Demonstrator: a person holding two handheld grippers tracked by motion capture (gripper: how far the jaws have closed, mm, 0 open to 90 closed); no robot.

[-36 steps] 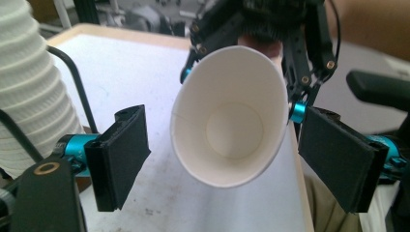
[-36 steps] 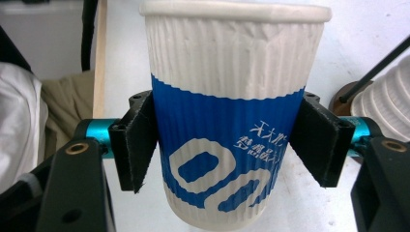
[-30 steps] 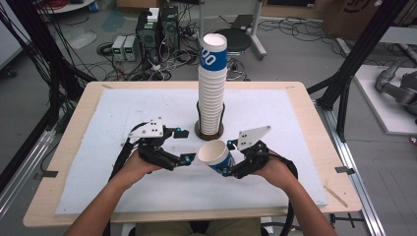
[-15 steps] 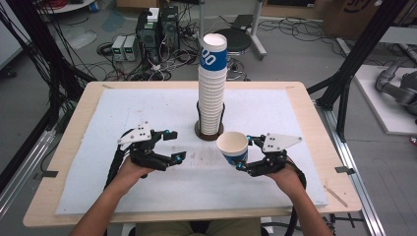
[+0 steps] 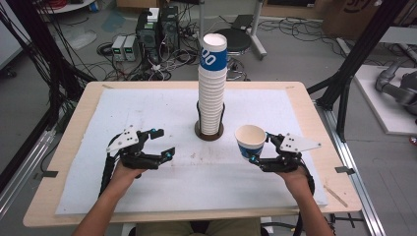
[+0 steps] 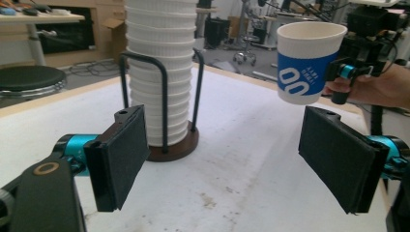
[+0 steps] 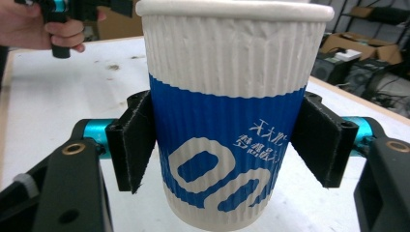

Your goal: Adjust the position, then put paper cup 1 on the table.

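Observation:
A white and blue ribbed paper cup (image 5: 250,141) (image 7: 232,116) (image 6: 307,63) is held upright above the table, right of centre. My right gripper (image 5: 259,148) (image 7: 227,145) is shut on its blue band, with one black pad on each side. A tall stack of matching cups (image 5: 212,83) (image 6: 162,67) stands in a black wire holder on a round wooden base (image 5: 208,132) at the table's middle. My left gripper (image 5: 163,143) (image 6: 227,159) hovers left of the stack, open, with nothing between its pads.
A white sheet (image 5: 147,113) covers the wooden table (image 5: 64,147). Black frame posts (image 5: 344,93) stand at the table's sides. Cables and electronics boxes (image 5: 147,34) lie on the floor behind it.
My right gripper has carried the cup rightward, away from the stack and from the left gripper, and turned it upright. The left gripper has drawn back to the left and stands open.

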